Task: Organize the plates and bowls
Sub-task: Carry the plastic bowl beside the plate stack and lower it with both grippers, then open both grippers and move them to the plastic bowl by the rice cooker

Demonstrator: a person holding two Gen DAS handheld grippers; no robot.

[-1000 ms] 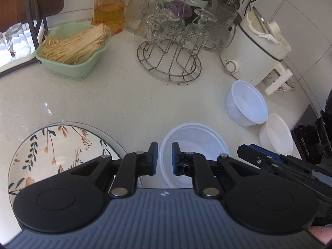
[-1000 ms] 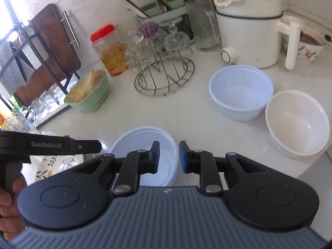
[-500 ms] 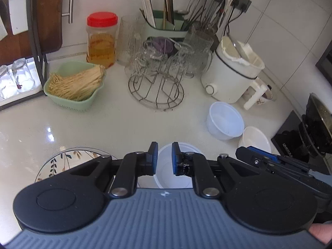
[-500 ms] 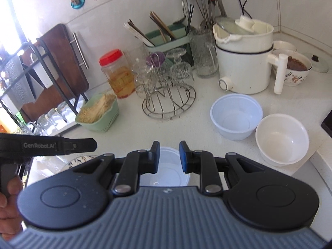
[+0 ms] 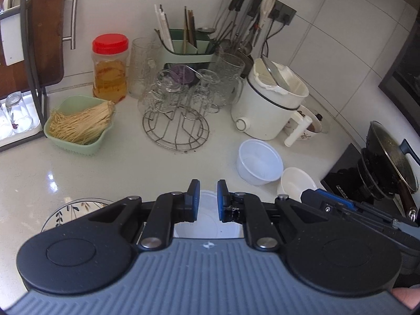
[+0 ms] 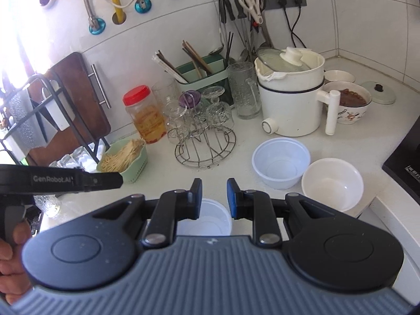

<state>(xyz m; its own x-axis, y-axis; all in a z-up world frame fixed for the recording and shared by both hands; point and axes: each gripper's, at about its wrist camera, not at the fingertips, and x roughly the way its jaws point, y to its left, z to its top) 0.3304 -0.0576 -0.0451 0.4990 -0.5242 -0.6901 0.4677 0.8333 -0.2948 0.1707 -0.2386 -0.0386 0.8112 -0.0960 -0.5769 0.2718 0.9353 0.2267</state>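
So both grippers are up off the counter with nothing in them: the left gripper has its jaws parted only a narrow bit, and the right gripper is parted a touch wider, both empty. The thing that matters is the white plastic bowl sitting directly under and just past the left jaws, pretty much dead at 12 o'clock and half hidden by the gripper body; in the right wrist view the same bowl shows between that gripper's fingers too, so either hand could drop onto it, hard to call which is nearer. It's round, so no long axis to worry about; I'd guess a rim pinch. The floral plate is at about 9 o'clock from the left jaws, mostly hidden. The other two, a bluish-white plastic bowl and a cream bowl, sit touching or nearly so at roughly 2 o'clock from the right jaws, clearly on the right hand's side.
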